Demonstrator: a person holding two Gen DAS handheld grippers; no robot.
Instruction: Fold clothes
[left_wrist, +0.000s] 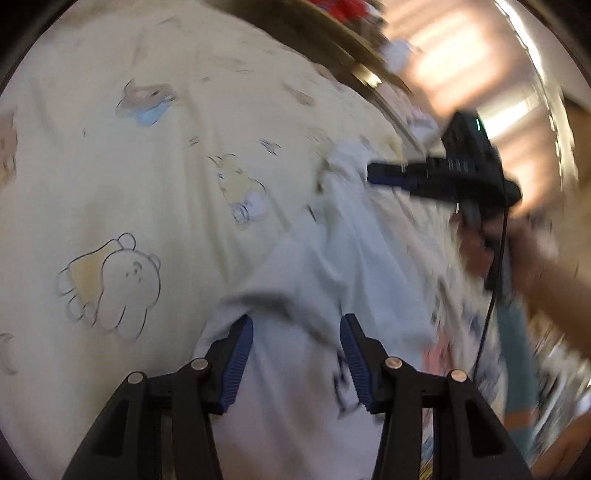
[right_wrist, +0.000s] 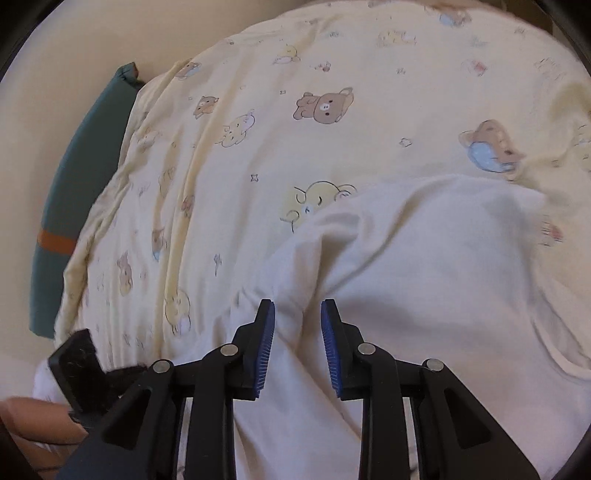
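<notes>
Left wrist view looks down on a soft white garment (left_wrist: 314, 280) lying rumpled on a bed (left_wrist: 110, 147). The bed's cover is pale yellow cotton printed with cartoon bears, some brown, some cream, some hugging blue cushions. The left gripper (left_wrist: 296, 363) hangs over the near part of the cloth with its fingers spread wide; the ribbed blue pads (left_wrist: 240, 354) stand clear of each other and nothing is caught between them. The cloth bunches into a ridge that runs up and right to the right gripper (left_wrist: 373, 173), seen side-on as a black bar with a blue tip. That tip meets a gathered peak of the fabric, but the blur there is too heavy to tell whether it is pinching the cloth. A hand (left_wrist: 491, 243) grips the handle below, smeared by motion, and a thin black cable drops from it. Everything at the right edge is streaked and unreadable.

From the right wrist view the picture is sharp. The right gripper (right_wrist: 297, 345) shows its fingers parted, with a soft fold of the garment (right_wrist: 424, 266) rising into the gap without being clamped. The cloth looks thick and matte, with rounded creases. A teal cushion (right_wrist: 77, 177) with an orange band lies along the bed's left side against a plain cream wall (right_wrist: 92, 33). At lower left, part of the other tool's black body and a bit of a hand (right_wrist: 33, 417) are cut off by the frame.
</notes>
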